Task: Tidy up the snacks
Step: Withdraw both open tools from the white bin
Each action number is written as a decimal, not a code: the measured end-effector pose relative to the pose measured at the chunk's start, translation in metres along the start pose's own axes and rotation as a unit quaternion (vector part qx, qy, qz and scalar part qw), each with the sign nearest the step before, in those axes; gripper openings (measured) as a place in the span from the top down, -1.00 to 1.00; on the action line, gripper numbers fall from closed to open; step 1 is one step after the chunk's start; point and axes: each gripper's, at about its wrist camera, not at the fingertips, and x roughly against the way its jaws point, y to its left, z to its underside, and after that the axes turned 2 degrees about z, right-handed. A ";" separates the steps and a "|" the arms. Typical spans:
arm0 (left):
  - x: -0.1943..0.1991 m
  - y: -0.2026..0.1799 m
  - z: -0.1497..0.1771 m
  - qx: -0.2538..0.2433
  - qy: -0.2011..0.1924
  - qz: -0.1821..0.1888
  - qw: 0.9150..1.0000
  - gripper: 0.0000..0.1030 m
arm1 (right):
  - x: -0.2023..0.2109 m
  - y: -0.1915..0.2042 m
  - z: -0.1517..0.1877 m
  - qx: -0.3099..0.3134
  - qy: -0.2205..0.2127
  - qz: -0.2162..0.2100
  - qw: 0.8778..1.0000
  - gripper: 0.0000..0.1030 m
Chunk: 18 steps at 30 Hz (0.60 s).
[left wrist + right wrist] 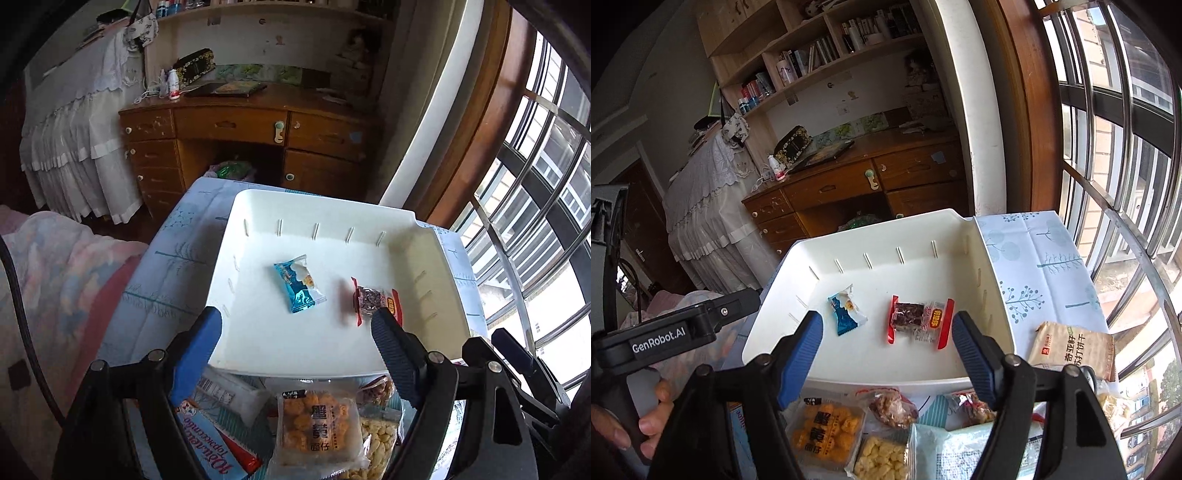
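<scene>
My left tongs (295,328) and right tongs (886,332) both gape empty over the white tray (849,365). In it, a blue packet (846,311) lies left, a red-ended, possibly date, sweet (921,319) right; more snacks (827,432) sit nearer.

Left gripper (297,326): black plastic frame, two blue ribbed fingers (195,350), round silver screws at the pivots, black cable (22,325) running along its left side. Right gripper (886,343): same build, black arms, blue ribbed fingers (971,354), silver screws. The right view shows the left tool's black body with a white "GenRobot.AI" label (659,341) and a hand (635,424) on its handle.
</scene>
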 end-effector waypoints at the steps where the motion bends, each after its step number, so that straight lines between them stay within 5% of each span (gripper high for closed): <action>1: 0.004 0.002 0.004 0.007 -0.002 -0.005 1.000 -0.60 | 0.003 -0.001 0.002 0.004 0.002 -0.005 1.000 -0.42; 10: 0.029 0.013 0.034 0.054 -0.012 -0.050 0.997 -0.61 | 0.028 -0.004 0.020 0.031 0.025 -0.051 0.998 -0.42; 18: 0.031 0.030 0.063 0.100 0.009 -0.071 0.992 -0.65 | 0.032 -0.003 0.053 0.036 0.088 -0.077 0.993 -0.42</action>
